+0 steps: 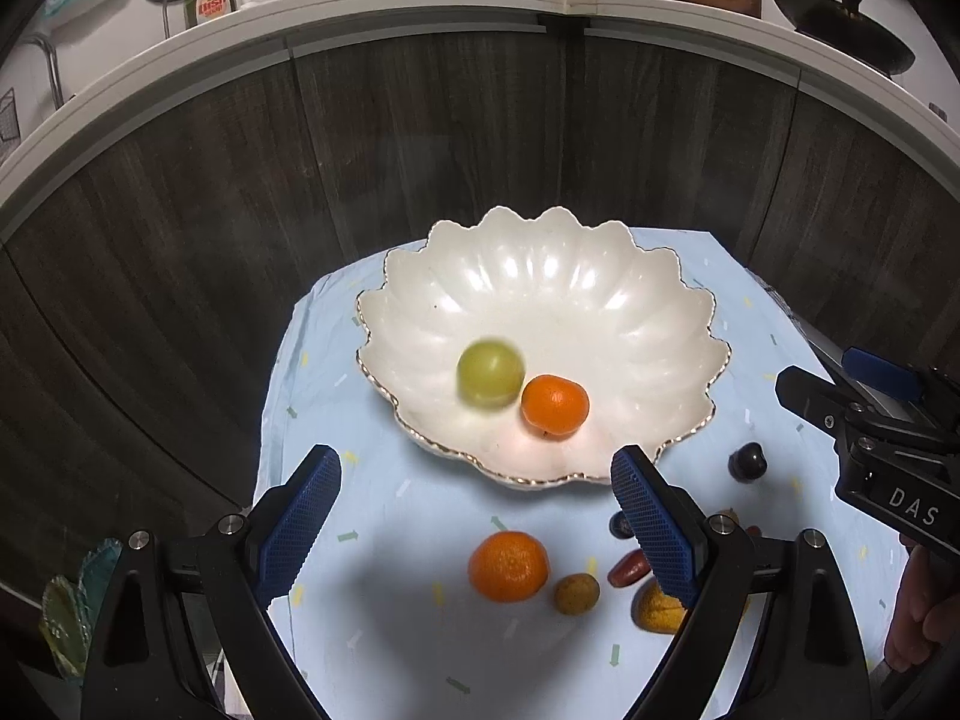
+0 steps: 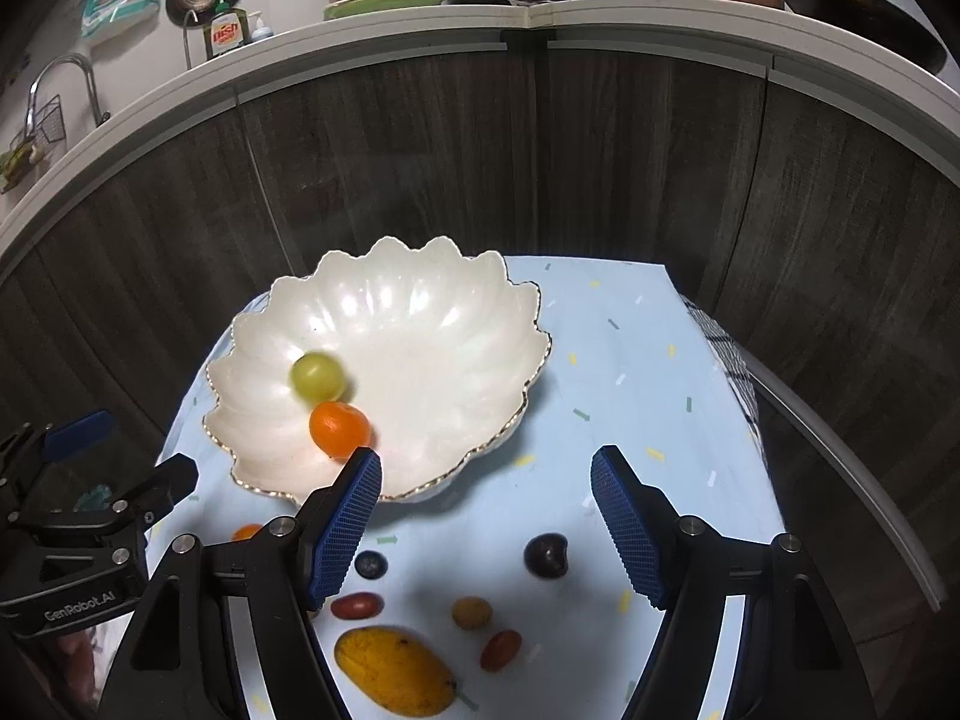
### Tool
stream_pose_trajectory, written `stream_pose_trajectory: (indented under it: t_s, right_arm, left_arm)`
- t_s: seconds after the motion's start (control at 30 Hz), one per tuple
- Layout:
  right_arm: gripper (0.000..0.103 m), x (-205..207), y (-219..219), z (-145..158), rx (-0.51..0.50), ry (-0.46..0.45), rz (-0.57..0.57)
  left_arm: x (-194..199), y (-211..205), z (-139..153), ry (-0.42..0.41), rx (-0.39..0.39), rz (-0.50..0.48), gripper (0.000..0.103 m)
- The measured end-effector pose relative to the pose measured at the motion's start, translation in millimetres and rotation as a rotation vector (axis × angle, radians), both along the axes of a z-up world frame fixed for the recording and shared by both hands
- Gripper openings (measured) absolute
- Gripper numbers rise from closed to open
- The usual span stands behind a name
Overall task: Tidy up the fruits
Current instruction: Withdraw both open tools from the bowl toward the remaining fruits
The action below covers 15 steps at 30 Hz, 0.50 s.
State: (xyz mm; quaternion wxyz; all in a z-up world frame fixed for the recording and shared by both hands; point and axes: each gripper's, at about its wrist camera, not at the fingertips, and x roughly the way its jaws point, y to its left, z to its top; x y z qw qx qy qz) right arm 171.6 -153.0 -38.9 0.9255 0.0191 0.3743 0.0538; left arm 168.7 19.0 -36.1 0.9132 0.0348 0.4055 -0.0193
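Both tongs wide, holding nothing: left tongs (image 1: 474, 516), right tongs (image 2: 486, 516). Nearest, in front of the scalloped white bowl (image 2: 480, 324): mango (image 2: 393, 669), heavy, probably soft, grip across its middle. Loose mandarin (image 1: 508, 565) looks firm, rolls easily. Small tomatoes (image 2: 357, 605), dark plum (image 2: 545, 554) are slick, squeeze lightly. In the bowl: mandarin (image 1: 555, 405), blurred green fruit (image 1: 490, 373) touching it.

We hold our left gripper (image 1: 477, 516) and right gripper (image 2: 486, 510) side by side, both tilted downward, jaws spread wide and empty.
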Motion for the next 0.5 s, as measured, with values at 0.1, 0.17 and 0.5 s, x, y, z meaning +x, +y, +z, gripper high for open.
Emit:
stream_pose_trajectory:
  t_s: [0.1,0.17,0.5]
  right_arm:
    - [0.073,-7.9,-1.1,-1.6,-0.001,0.001,0.001]
    - [0.073,-9.5,-1.2,-1.7,-0.001,0.003,0.002]
    - [0.073,-27.2,-0.1,-10.3,-0.009,0.023,0.014]
  left_arm:
    - [-5.2,-1.4,-0.5,-0.001,0.002,-0.003,0.092]
    - [-8.4,-1.8,-1.1,-0.001,0.003,-0.004,0.092]
    - [-24.3,-2.2,-10.0,0.016,0.003,-0.015,0.092]
